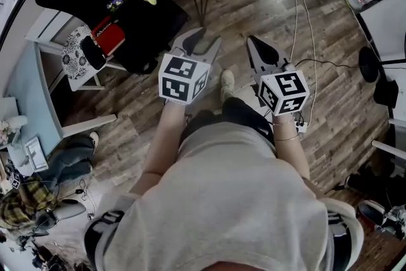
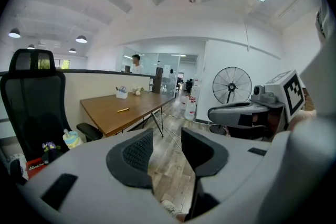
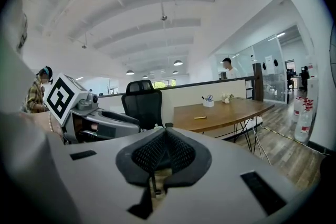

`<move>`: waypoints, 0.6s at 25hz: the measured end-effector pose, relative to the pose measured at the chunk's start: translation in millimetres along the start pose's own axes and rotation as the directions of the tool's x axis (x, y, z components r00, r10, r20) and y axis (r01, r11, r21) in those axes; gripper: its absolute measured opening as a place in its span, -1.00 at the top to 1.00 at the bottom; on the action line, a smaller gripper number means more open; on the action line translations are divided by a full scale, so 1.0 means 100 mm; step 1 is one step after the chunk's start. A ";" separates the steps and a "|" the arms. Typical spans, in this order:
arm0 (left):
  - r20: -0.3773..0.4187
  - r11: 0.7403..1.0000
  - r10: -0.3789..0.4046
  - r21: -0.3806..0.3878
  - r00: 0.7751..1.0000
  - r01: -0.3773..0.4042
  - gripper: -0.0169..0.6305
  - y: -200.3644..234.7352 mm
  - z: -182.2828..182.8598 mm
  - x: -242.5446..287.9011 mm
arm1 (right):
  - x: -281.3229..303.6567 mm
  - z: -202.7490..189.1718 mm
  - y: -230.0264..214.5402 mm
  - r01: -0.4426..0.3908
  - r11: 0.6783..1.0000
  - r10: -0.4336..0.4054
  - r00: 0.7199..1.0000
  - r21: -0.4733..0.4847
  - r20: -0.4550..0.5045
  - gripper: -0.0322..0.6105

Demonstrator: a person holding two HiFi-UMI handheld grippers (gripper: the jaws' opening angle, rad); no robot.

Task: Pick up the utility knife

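The left gripper [image 2: 167,136] reaches forward from the person's chest, tipped gently downward. Its black, mesh-textured pads [image 2: 137,149] stand wide apart, and only the grey-brown plank floor [image 2: 169,168] shows through the gap. Ahead of these fingers and a little to their left, well apart from them, the utility knife [image 2: 123,110], a slim yellow bar, lies flat on the smooth brown wooden table [image 2: 102,119], which stands on thin black hairpin legs. The right gripper [image 3: 165,131] is held forward alongside, its grey shell rounded and matte. Its netted black pads meet at the tips with nothing between them. From these fingers the knife lies far ahead and slightly to the right.
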State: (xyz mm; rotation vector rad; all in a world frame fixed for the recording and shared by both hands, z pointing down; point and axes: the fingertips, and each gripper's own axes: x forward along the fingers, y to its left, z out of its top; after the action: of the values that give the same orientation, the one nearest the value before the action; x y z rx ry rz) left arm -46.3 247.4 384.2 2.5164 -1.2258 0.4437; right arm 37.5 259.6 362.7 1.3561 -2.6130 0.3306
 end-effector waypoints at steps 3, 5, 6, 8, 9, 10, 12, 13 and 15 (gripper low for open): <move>0.012 1.000 0.012 -0.010 1.000 -0.011 0.44 0.19 0.16 0.26 | 0.27 0.09 -0.21 -0.021 1.000 0.021 1.000 -0.006 0.002 0.87; 0.022 1.000 0.015 -0.018 1.000 -0.014 0.43 0.30 0.30 0.45 | 0.46 0.14 -0.37 -0.036 0.999 0.036 0.999 -0.008 -0.001 0.87; 0.025 1.000 0.017 -0.017 1.000 -0.016 0.43 0.35 0.37 0.55 | 0.54 0.17 -0.46 -0.042 0.999 0.042 0.999 -0.008 -0.001 0.87; 0.027 1.000 0.026 -0.012 0.999 -0.025 0.43 0.44 0.51 0.74 | 0.69 0.24 -0.64 -0.052 0.999 0.052 0.999 -0.007 0.001 0.87; 0.028 0.999 0.034 -0.013 0.999 -0.033 0.43 0.49 0.58 0.83 | 0.77 0.27 -0.73 -0.058 0.998 0.058 0.998 -0.007 0.002 0.87; 0.029 0.999 0.042 -0.016 0.999 -0.042 0.43 0.54 0.65 0.92 | 0.84 0.31 -0.82 -0.064 0.998 0.064 0.998 -0.008 0.003 0.87; 0.032 0.998 0.056 -0.022 0.998 -0.056 0.43 0.64 0.78 1.10 | 0.97 0.40 -1.00 -0.074 0.997 0.074 0.997 -0.012 0.007 0.87; 0.034 0.998 0.062 -0.023 0.998 -0.061 0.43 0.68 0.83 1.18 | 1.02 0.44 -1.08 -0.078 0.997 0.078 0.997 -0.013 0.010 0.87; 0.037 0.997 0.069 -0.027 0.997 -0.068 0.43 0.73 0.92 1.32 | 1.12 0.50 -1.22 -0.084 0.996 0.084 0.996 -0.015 0.015 0.87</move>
State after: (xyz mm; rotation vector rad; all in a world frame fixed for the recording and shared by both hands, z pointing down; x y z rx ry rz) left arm -14.1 74.6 364.1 2.4783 -1.3265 0.3951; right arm 71.4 89.8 357.8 1.2515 -2.6857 0.3134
